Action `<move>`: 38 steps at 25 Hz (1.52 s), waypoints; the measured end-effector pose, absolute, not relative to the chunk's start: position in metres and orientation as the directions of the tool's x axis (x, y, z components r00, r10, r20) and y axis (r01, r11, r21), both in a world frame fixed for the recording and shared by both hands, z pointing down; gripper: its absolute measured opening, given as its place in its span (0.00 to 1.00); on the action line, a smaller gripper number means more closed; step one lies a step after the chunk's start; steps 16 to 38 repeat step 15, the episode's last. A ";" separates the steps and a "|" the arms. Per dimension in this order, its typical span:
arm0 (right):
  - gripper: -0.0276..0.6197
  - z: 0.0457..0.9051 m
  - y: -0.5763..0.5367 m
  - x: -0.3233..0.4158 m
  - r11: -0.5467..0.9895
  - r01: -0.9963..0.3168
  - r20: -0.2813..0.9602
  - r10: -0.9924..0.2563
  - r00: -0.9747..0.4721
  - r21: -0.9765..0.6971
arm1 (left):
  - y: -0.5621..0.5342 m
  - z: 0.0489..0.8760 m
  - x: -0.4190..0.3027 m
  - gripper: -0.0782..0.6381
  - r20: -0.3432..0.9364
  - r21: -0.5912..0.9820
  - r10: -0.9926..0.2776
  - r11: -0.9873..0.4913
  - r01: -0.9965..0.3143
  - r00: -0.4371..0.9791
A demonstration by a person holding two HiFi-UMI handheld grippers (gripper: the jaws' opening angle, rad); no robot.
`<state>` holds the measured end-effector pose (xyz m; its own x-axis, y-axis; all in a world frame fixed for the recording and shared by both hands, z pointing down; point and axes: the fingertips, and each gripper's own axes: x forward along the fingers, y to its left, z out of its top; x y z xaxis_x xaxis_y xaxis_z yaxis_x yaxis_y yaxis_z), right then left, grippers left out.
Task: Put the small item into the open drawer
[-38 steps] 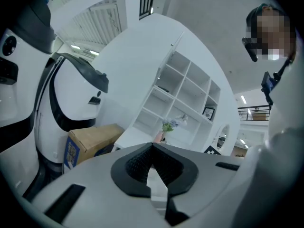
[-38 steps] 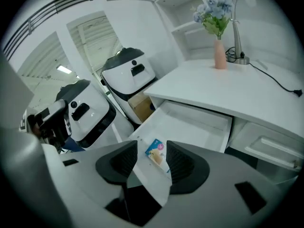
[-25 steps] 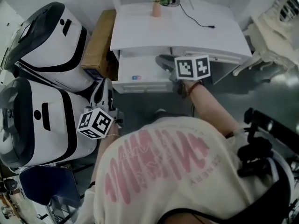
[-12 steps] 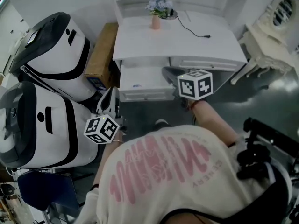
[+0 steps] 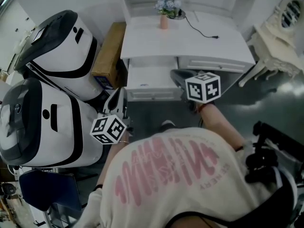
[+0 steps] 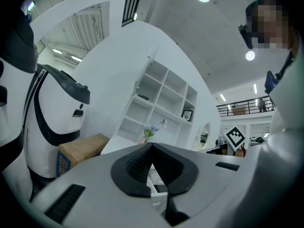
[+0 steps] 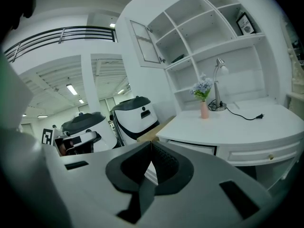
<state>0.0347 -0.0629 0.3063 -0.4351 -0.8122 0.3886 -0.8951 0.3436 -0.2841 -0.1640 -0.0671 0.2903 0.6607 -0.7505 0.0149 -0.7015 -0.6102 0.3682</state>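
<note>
The white desk (image 5: pixel 190 44) has its left drawer (image 5: pixel 151 76) pulled open; I cannot make out a small item inside it. My right gripper (image 5: pixel 175 73) hovers beside the drawer's right front corner. Its jaws have just been closing and now meet, shut on nothing (image 7: pixel 151 144). My left gripper (image 5: pixel 118 93) stays lower left of the drawer, pointing level at it. Its pads touch at the tip (image 6: pixel 151 146) with nothing between them. A sliver of the drawer (image 6: pixel 158 186) shows under the left jaws.
Two big white-and-black machines (image 5: pixel 61 46) (image 5: pixel 42 127) stand to the left, with a cardboard box (image 5: pixel 110 56) between them and the desk. A pink vase of flowers (image 5: pixel 164 19), a lamp (image 7: pixel 218 87) and a black cable (image 5: pixel 202 25) sit on the desktop. A white chair (image 5: pixel 280 37) is at right.
The right gripper has drawn back a little from over the drawer toward its right corner. The left gripper has hardly moved. The head view has shifted slightly.
</note>
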 end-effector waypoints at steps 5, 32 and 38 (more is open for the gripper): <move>0.08 0.307 -0.059 0.039 0.331 -0.901 0.391 -0.818 -0.422 -0.282 | -0.065 0.289 -0.161 0.15 0.008 0.368 -0.741 -0.622 -0.691 0.671; 0.08 0.308 -0.058 0.037 0.305 -0.910 0.394 -0.828 -0.400 -0.281 | -0.068 0.284 -0.164 0.15 -0.011 0.359 -0.727 -0.643 -0.676 0.686; 0.08 0.308 -0.058 0.037 0.305 -0.910 0.394 -0.828 -0.400 -0.281 | -0.068 0.284 -0.164 0.15 -0.011 0.359 -0.727 -0.643 -0.676 0.686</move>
